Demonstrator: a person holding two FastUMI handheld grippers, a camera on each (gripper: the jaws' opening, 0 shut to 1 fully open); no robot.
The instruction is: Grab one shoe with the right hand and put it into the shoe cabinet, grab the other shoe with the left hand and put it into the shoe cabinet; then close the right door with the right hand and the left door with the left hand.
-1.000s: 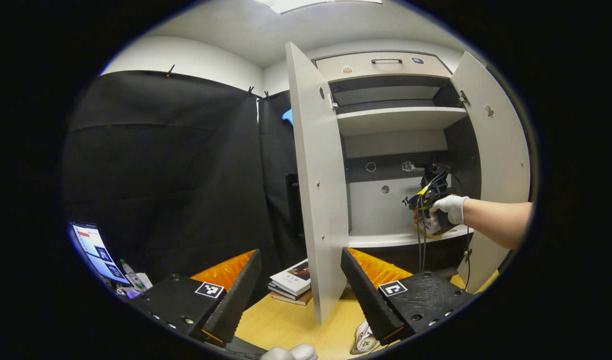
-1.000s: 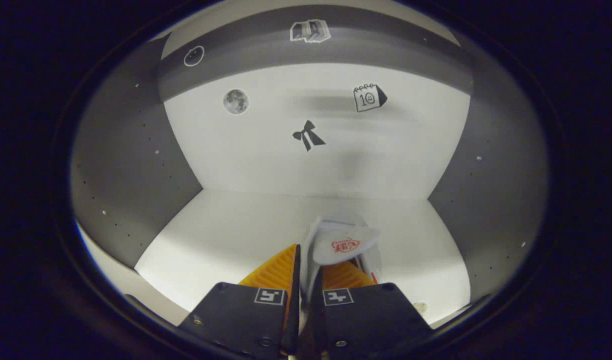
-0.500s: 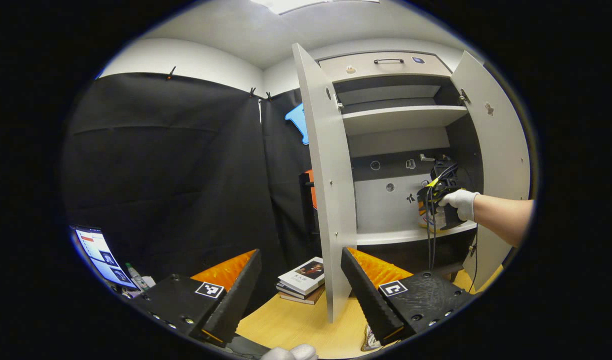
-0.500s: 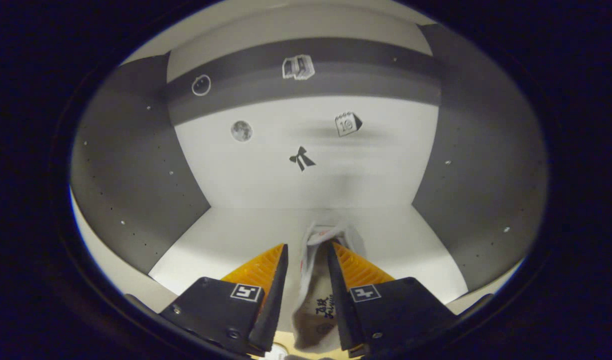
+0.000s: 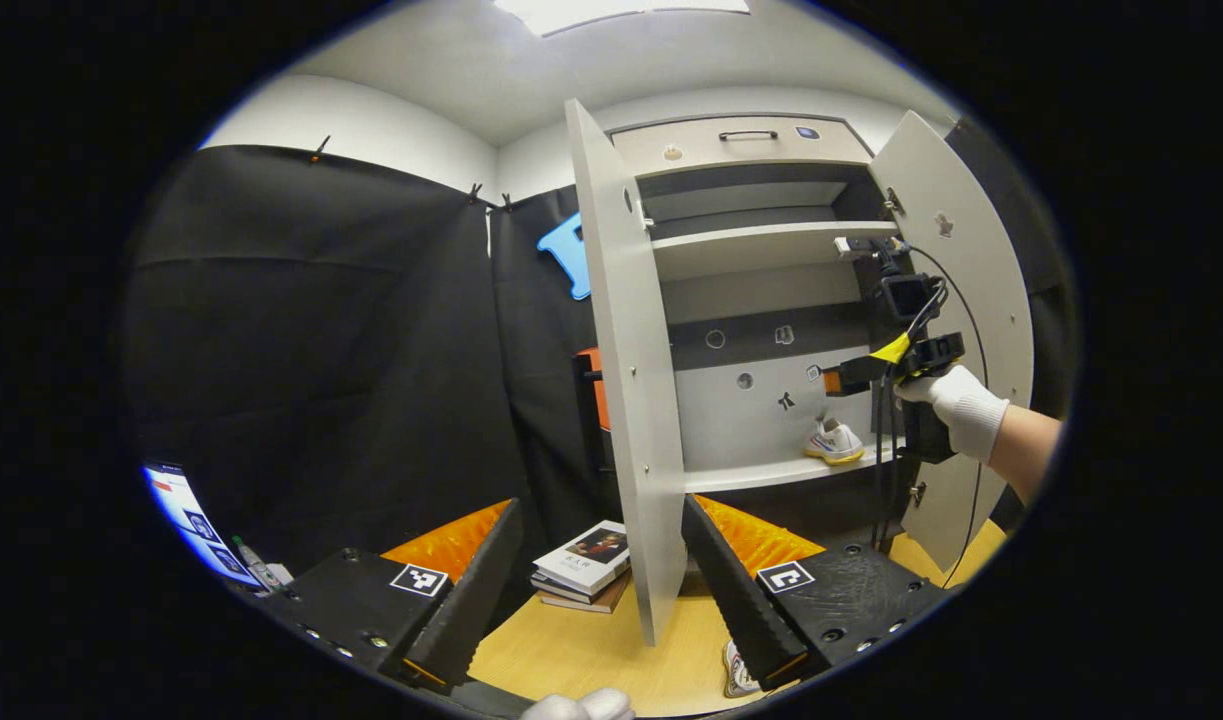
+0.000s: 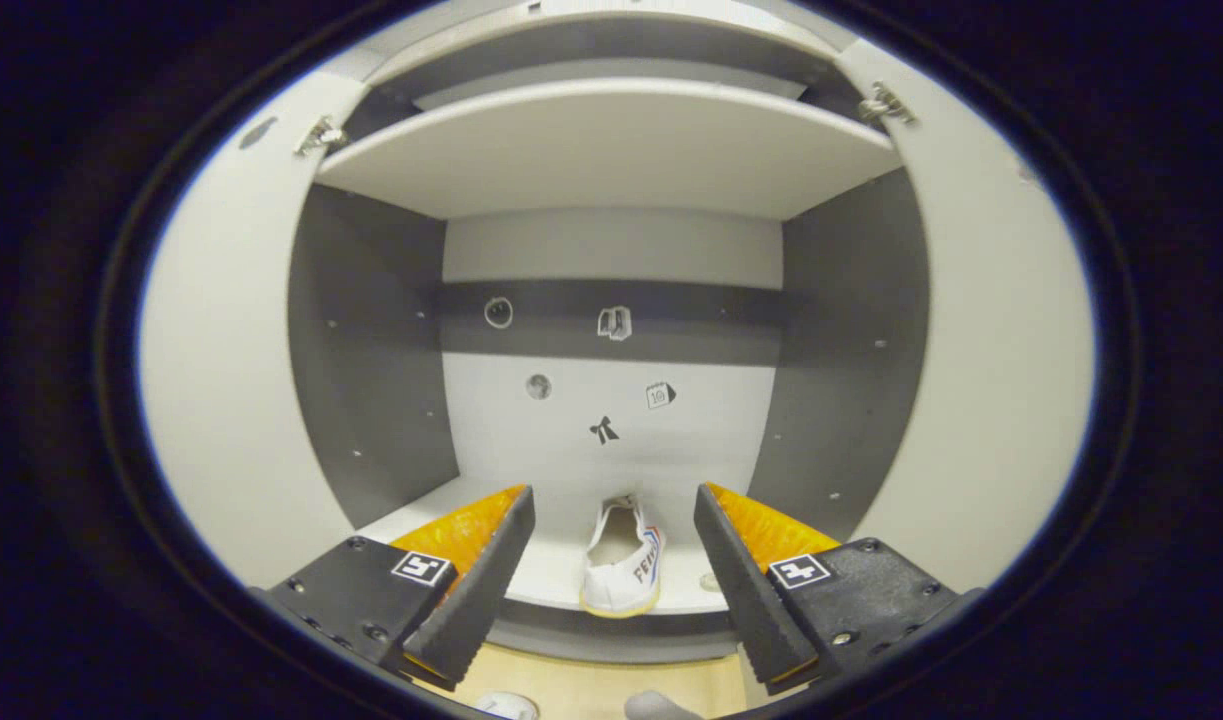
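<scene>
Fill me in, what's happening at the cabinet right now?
One white shoe sits on the cabinet's lower shelf, and the right hand-held gripper hangs open just outside it. The left hand-held gripper is open too, above the second shoe on the floor. Both doors, left door included, stand open.

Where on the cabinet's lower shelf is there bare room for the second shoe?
The lower shelf is bare left of the white shoe, out to the grey left wall. A narrower strip lies right of it. The upper shelf looks bare too.
</scene>
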